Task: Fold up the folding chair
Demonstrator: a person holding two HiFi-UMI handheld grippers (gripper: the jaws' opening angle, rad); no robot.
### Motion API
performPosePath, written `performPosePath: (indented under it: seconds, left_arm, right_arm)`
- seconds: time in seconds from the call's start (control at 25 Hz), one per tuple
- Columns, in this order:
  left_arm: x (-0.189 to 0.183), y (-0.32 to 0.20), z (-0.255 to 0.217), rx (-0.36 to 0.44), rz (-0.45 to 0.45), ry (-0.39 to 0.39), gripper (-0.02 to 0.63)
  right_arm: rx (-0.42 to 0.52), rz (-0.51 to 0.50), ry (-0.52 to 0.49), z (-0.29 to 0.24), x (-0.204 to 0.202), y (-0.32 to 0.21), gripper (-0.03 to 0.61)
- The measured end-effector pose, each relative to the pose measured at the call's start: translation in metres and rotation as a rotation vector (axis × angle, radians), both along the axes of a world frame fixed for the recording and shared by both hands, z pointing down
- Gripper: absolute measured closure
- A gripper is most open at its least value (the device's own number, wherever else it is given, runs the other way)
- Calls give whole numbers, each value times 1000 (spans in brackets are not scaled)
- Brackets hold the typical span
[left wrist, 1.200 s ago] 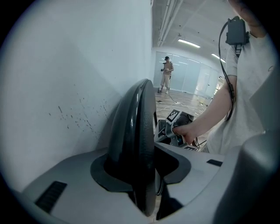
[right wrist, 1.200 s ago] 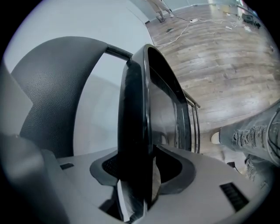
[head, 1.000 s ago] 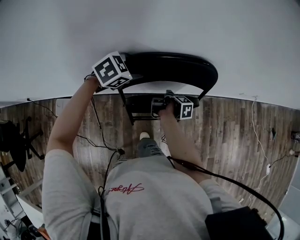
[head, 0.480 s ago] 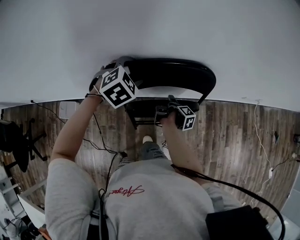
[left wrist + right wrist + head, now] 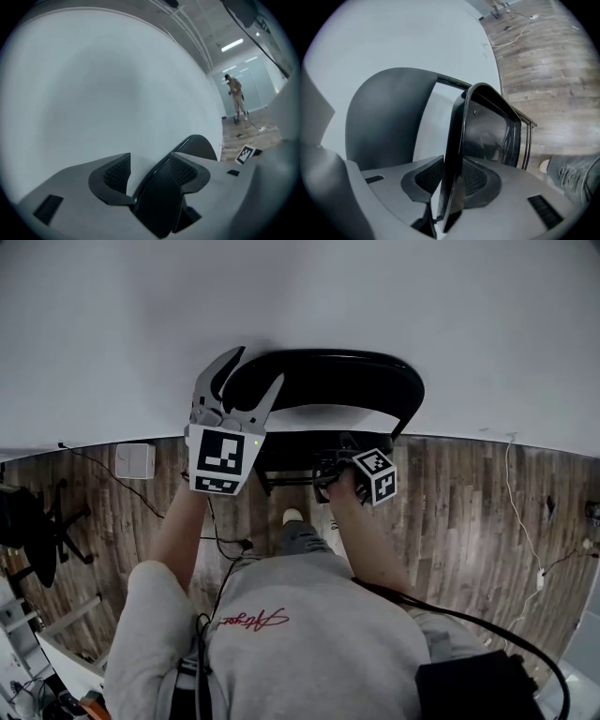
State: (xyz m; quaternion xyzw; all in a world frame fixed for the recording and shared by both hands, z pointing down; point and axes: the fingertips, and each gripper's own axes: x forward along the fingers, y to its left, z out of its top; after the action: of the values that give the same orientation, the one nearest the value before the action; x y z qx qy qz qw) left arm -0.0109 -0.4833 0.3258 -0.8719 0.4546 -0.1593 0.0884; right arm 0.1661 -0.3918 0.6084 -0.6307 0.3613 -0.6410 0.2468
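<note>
A black folding chair stands against the white wall. Its curved backrest (image 5: 328, 381) sits above the seat (image 5: 286, 451). My left gripper (image 5: 251, 371) is raised at the backrest's left end. Its jaws are open, and the backrest's dark edge (image 5: 157, 197) runs between the pads (image 5: 116, 171) close to the right one. My right gripper (image 5: 326, 465) is lower, at the seat's front. Its jaws are closing, and both pads lie against the seat's thin rim (image 5: 452, 154). In the right gripper view the seat (image 5: 487, 131) is tipped up towards the backrest (image 5: 384, 117).
The wooden floor holds a white box (image 5: 136, 460) by the wall, a black office chair (image 5: 28, 521) at the far left and loose cables (image 5: 520, 521) on the right. My shoe (image 5: 292, 517) is under the seat. A person (image 5: 236, 96) stands far off.
My left gripper has risen from the backrest's left end, swung up to point about level, and its jaws have spread. The right gripper has stayed at the seat and lifted slightly.
</note>
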Motion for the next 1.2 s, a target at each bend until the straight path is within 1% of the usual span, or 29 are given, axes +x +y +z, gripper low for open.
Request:
performPosePath:
  seconds: [0.08, 0.16, 0.2, 0.28, 0.32, 0.4, 0.48, 0.6, 0.68, 0.72, 0.76, 0.84, 0.92, 0.96, 1.0, 1.12, 1.2]
  left_arm:
    - [-6, 18, 7, 12, -65, 110, 371]
    - [-11, 35, 17, 17, -133, 198, 506]
    - [-13, 44, 21, 9, -157, 234, 522]
    - [-14, 61, 28, -19, -181, 290, 548]
    - [-15, 70, 30, -29, -187, 308, 568]
    - [-19, 89, 30, -36, -204, 327, 580]
    - [-23, 110, 22, -32, -210, 364, 594]
    - [-25, 146, 0, -13, -162, 450, 598]
    - [-28, 180, -15, 2, -105, 493, 598]
    - [-30, 200, -20, 8, -83, 505, 598]
    - [-33, 220, -24, 12, -69, 509, 598]
    - [-42, 258, -28, 23, -62, 495, 598]
    - [-52, 296, -31, 28, -55, 480, 598]
    - [-57, 314, -31, 27, -46, 477, 598]
    - [-62, 333, -32, 21, -37, 475, 598]
    - [-72, 387, -36, -9, -10, 475, 598]
    - [-76, 419, -40, -3, 3, 475, 598]
  right_arm:
    - [11, -35, 30, -6, -3, 14, 484]
    - [26, -58, 61, -15, -1, 26, 526]
    - [54, -72, 83, -24, -1, 30, 541]
    - [171, -100, 123, -52, -2, 33, 549]
    - [241, -123, 141, -67, -6, 33, 554]
    - [359, -192, 200, -97, -18, 35, 560]
    - [489, -274, 326, -136, -31, 41, 560]
    - [744, -395, 573, -211, -59, 66, 561]
    - [912, -461, 741, -261, -83, 98, 563]
    - [976, -494, 811, -281, -97, 118, 562]
    - [1019, -527, 873, -297, -110, 137, 562]
    - [1060, -578, 1005, -318, -135, 177, 563]
    - [1067, -606, 1139, -330, -156, 216, 563]
    - [1063, -617, 1186, -333, -165, 235, 563]
    - [1060, -627, 1215, -335, -173, 253, 563]
    - [1061, -648, 1240, -342, -192, 301, 561]
    - [1062, -654, 1265, -349, -200, 328, 561]
